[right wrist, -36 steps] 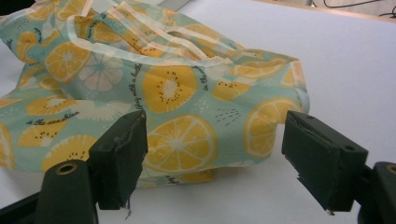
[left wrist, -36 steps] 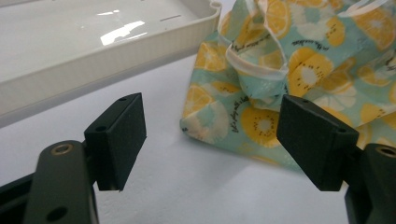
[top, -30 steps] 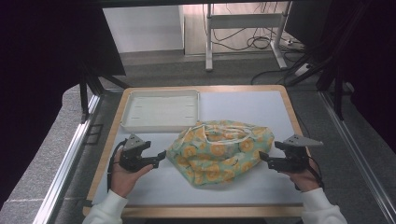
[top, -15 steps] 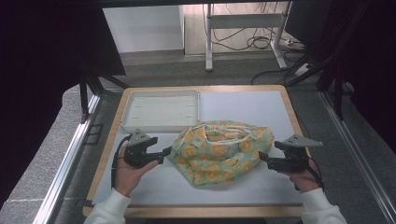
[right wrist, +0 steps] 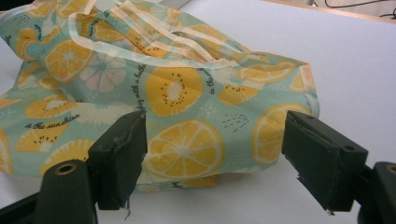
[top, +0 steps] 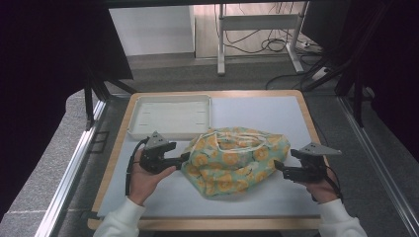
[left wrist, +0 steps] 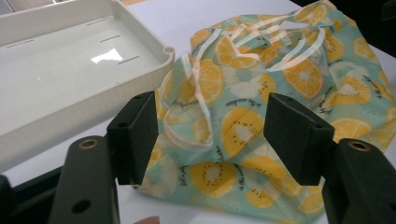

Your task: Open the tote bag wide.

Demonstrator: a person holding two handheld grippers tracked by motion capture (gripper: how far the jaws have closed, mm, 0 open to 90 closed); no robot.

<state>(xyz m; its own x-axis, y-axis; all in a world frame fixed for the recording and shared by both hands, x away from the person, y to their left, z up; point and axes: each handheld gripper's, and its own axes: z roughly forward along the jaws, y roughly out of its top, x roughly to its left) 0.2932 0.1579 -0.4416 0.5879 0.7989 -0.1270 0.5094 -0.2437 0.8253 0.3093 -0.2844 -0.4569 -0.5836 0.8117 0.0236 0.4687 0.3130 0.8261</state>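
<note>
Pale grey mat (top: 257,111) on a wood-edged table (top: 304,106) above grey floor; each hand-held gripper gapes wide.

White sleeves (top: 123,222), black grippers (top: 184,158), grey plates (top: 316,149)

Probably lab, framed test table (top: 306,111), floor cables (top: 267,45)

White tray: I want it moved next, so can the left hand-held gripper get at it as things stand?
Probably yes. The left hand-held gripper is open, and the white tray lies just beyond it with nothing between; the fruit-print bag sits beside it.
</note>
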